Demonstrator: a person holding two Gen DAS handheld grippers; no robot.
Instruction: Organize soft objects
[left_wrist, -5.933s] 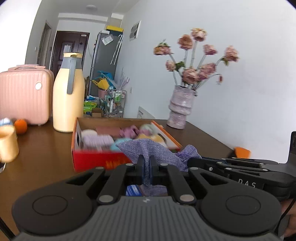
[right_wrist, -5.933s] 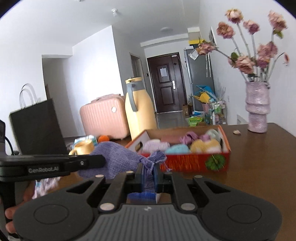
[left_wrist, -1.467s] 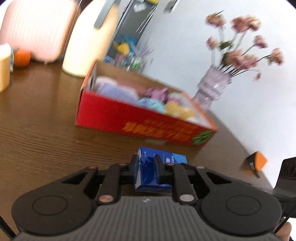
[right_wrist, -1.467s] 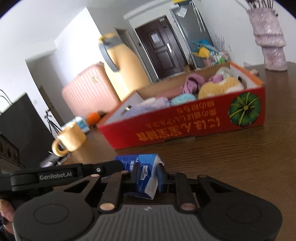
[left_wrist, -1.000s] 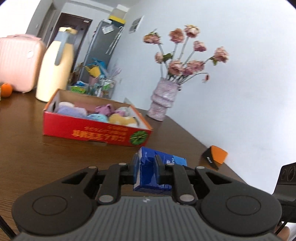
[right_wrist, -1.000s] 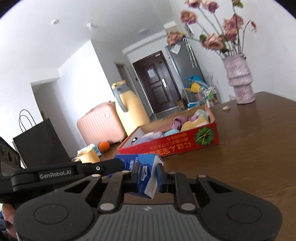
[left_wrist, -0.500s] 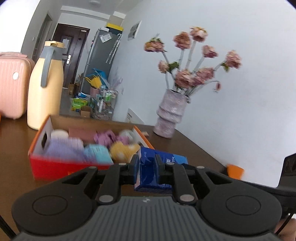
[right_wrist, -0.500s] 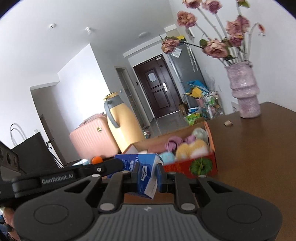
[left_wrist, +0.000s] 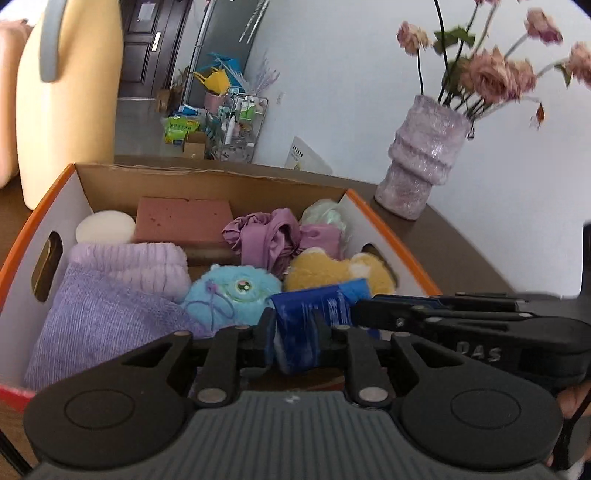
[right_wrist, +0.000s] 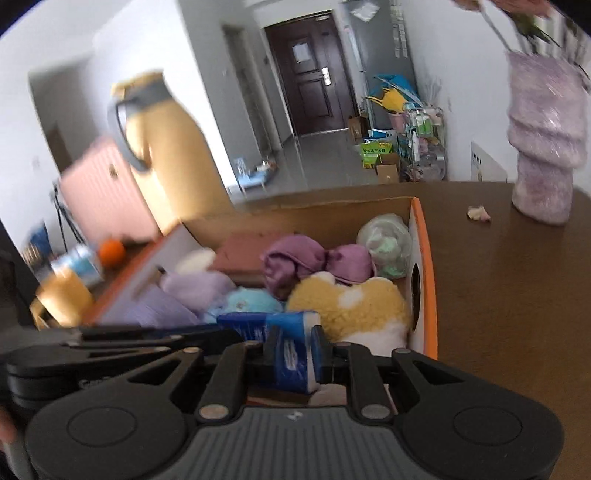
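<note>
Both grippers have hold of the blue tissue pack (left_wrist: 317, 310) together: the left gripper (left_wrist: 294, 332) clamps one end and the right gripper (right_wrist: 294, 354) clamps the other, jaws closed tight on the soft wrapper. The pack hangs over the near edge of the cardboard box (left_wrist: 207, 177), just above the blue plush toy (left_wrist: 232, 291) and the yellow plush (right_wrist: 347, 302). The purple cloth (left_wrist: 96, 314) fills the box's near left corner, and the vase (left_wrist: 421, 166) stands on the table (right_wrist: 498, 295) beyond its far right corner.
</note>
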